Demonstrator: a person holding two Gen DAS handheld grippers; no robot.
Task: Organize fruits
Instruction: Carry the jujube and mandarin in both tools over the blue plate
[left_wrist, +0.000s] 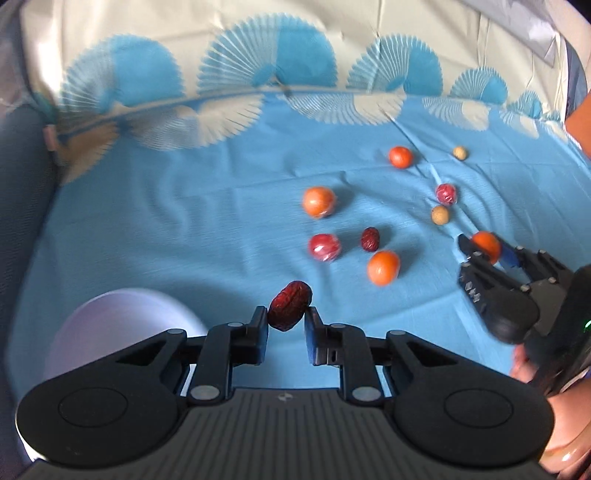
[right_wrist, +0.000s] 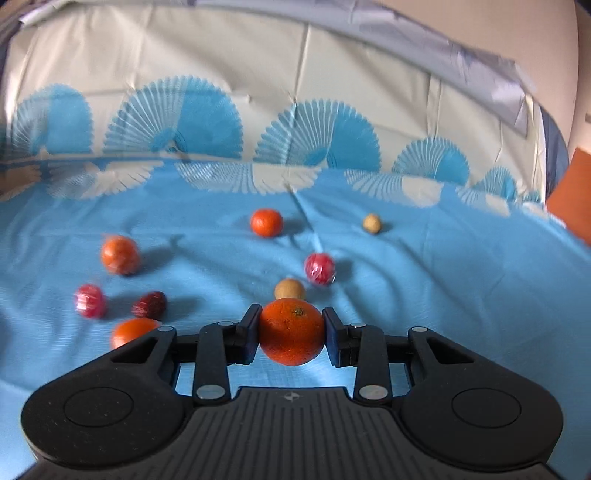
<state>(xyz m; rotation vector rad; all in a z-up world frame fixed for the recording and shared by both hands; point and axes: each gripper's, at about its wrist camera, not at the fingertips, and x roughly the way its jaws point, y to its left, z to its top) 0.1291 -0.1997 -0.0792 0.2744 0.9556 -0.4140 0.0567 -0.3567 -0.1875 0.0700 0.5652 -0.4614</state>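
1. The left gripper (left_wrist: 286, 319) tilts steeply down over the blue cloth (left_wrist: 184, 221), clenched on a wrinkled red date (left_wrist: 289, 304) held clear of the cloth beside a white bowl (left_wrist: 110, 325).
2. The right gripper (right_wrist: 291, 334) points gently downward, grasping an orange (right_wrist: 291, 332) between its pads.
3. A person's hand (left_wrist: 565, 424) shows at the left view's right edge.
4. Other fruits lie scattered on the cloth.
5. No readable writing shows.

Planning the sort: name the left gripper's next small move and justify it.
Probably swing the left gripper sideways over the white bowl and release. It already pinches a dried red date clear of the blue cloth, and the bowl sits just beside it.
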